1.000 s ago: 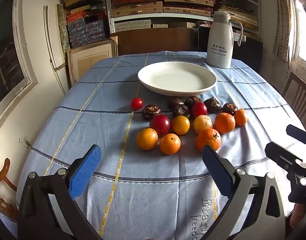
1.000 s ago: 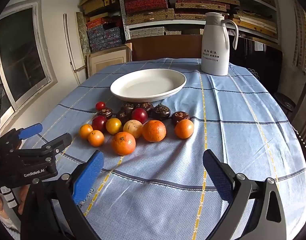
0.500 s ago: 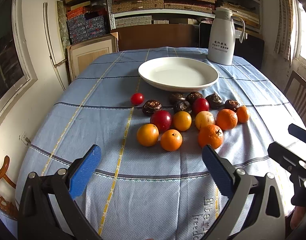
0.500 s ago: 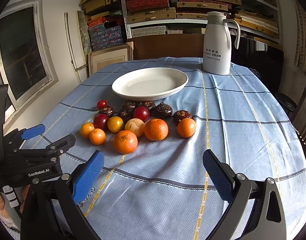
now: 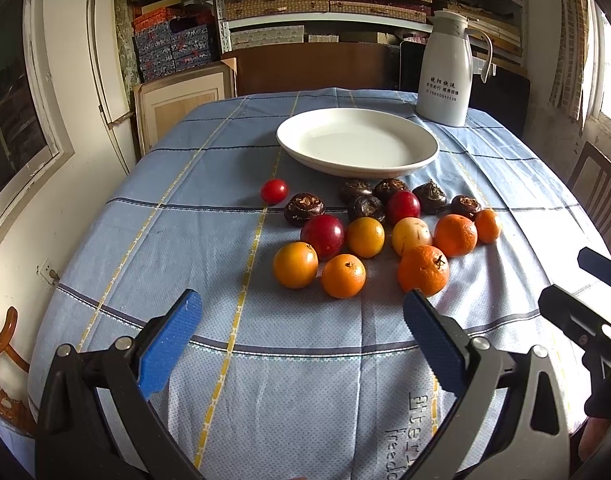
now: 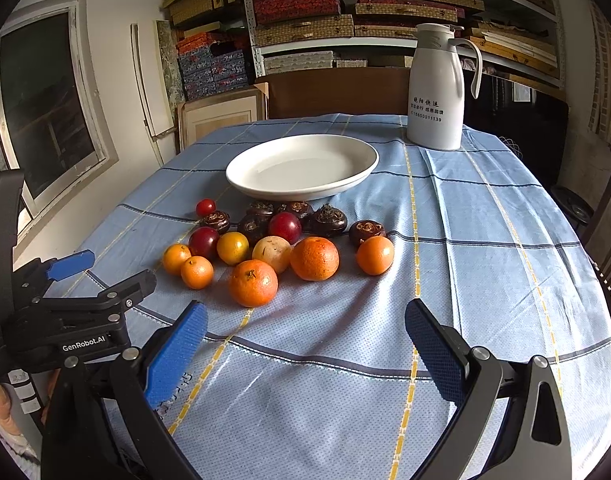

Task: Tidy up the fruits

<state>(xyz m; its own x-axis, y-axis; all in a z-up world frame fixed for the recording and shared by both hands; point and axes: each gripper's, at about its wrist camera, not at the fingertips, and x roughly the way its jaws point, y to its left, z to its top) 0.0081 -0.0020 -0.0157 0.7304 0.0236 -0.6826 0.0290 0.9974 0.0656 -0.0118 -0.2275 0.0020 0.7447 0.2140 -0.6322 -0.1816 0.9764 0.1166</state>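
Several fruits lie in a cluster on the blue checked tablecloth: oranges (image 5: 423, 270) (image 6: 252, 282), red plums (image 5: 322, 236) (image 6: 284, 227), dark water chestnuts (image 5: 304, 209) (image 6: 328, 220) and one small red tomato (image 5: 274, 191) (image 6: 205, 207). An empty white plate (image 5: 357, 142) (image 6: 301, 166) sits just behind them. My left gripper (image 5: 301, 334) is open and empty, hovering just in front of the cluster. My right gripper (image 6: 305, 340) is open and empty, in front of the fruits and to the right of the left one.
A white thermos jug (image 5: 445, 78) (image 6: 435, 88) stands behind the plate to the right. Shelves with boxes line the back wall. A wooden chair (image 5: 597, 184) stands at the table's right edge. The left gripper's body (image 6: 65, 308) shows at the right wrist view's left.
Both grippers have moved slightly forward toward the fruit cluster. Both stay open and empty. The fruits and plate have not moved.
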